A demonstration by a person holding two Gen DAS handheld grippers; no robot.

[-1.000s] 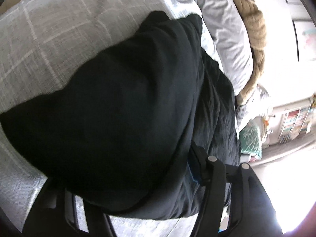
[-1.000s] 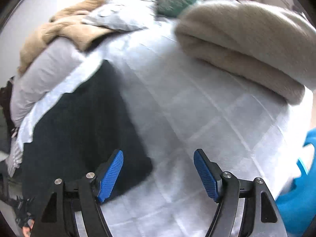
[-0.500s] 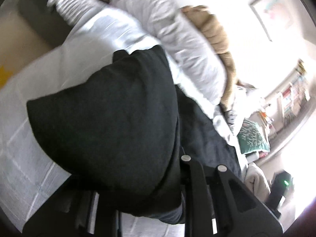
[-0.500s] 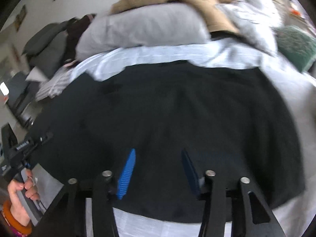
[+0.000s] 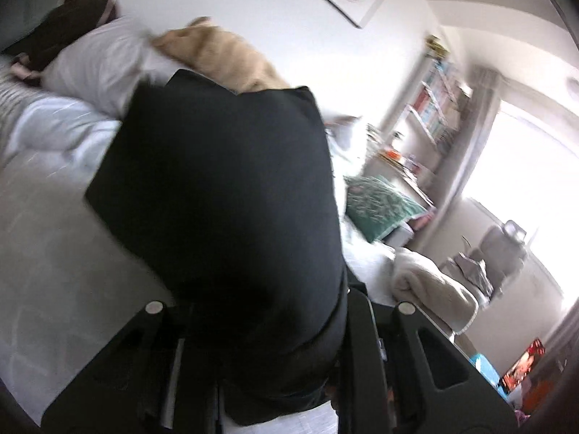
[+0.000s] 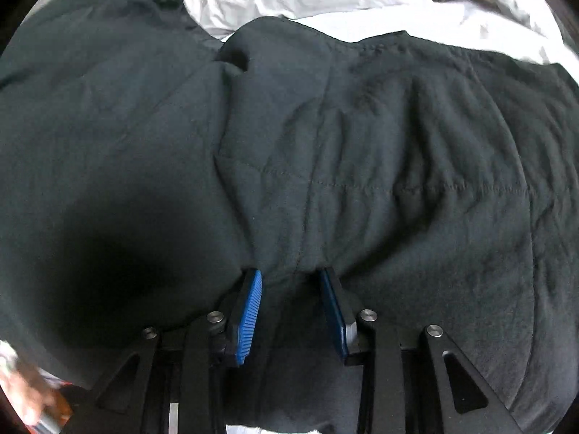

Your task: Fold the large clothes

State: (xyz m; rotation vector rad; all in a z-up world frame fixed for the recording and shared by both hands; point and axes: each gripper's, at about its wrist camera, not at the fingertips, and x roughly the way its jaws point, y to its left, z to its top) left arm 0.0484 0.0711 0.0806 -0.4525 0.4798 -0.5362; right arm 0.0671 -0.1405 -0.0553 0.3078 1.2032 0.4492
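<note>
A large black garment [image 6: 362, 152] covers most of the right wrist view, spread over the white bed. My right gripper [image 6: 289, 278] stands low over it, its blue pads [image 6: 249, 311] narrowed around a bunched ridge of the cloth. In the left wrist view a fold of the same black garment [image 5: 231, 199] hangs lifted over the bed. My left gripper [image 5: 271, 325] is shut on it; the cloth hides the fingertips.
The bed [image 5: 54, 235] has a white checked cover. At its head lie a grey pillow [image 5: 101, 65] and a tan blanket [image 5: 224, 54]. A green cushion [image 5: 380, 209] and a cream folded blanket [image 5: 430, 285] lie at the right. Bookshelves [image 5: 434, 101] stand by a bright window.
My left gripper has lifted and swung the black fold up over the bed. My right gripper has moved from the bare cover onto the garment and narrowed its jaws around a ridge of it.
</note>
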